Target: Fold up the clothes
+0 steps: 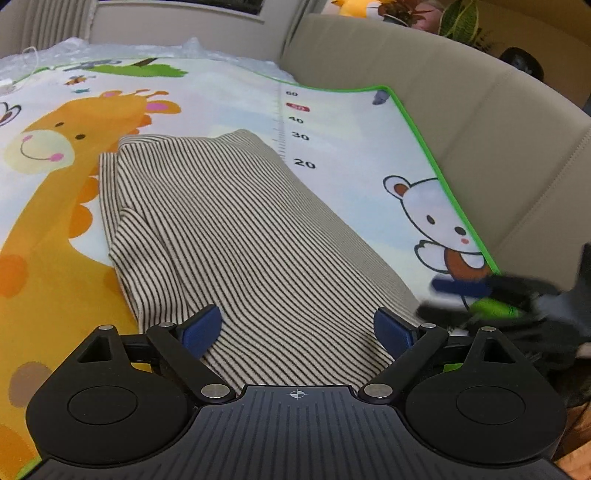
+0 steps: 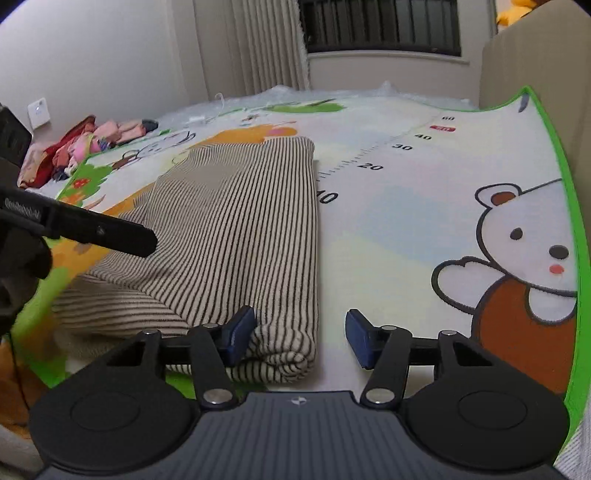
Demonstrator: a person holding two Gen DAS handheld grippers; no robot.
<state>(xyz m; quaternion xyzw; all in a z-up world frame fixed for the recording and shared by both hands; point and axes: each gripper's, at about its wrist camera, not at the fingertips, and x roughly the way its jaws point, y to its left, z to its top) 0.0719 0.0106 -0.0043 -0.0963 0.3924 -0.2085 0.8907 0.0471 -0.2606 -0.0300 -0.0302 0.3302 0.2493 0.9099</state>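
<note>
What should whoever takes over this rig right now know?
Left tongs: open above the near end of the striped garment, gripping nothing.
Right tongs: open around the garment's near right corner, pads not pressing.
Garment: lies lengthwise on the play mat, already folded into a long strip, one sleeve tucked on top.
Left to do: pinch both near corners and fold the strip away from you, then tidy the edges.

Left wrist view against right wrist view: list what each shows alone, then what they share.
Left wrist only: the giraffe on the mat and plants behind the sofa.
Right wrist only: a clothes pile, a wall socket and the window.
Both: the striped garment, the play mat, the printed bear and the sofa.
</note>
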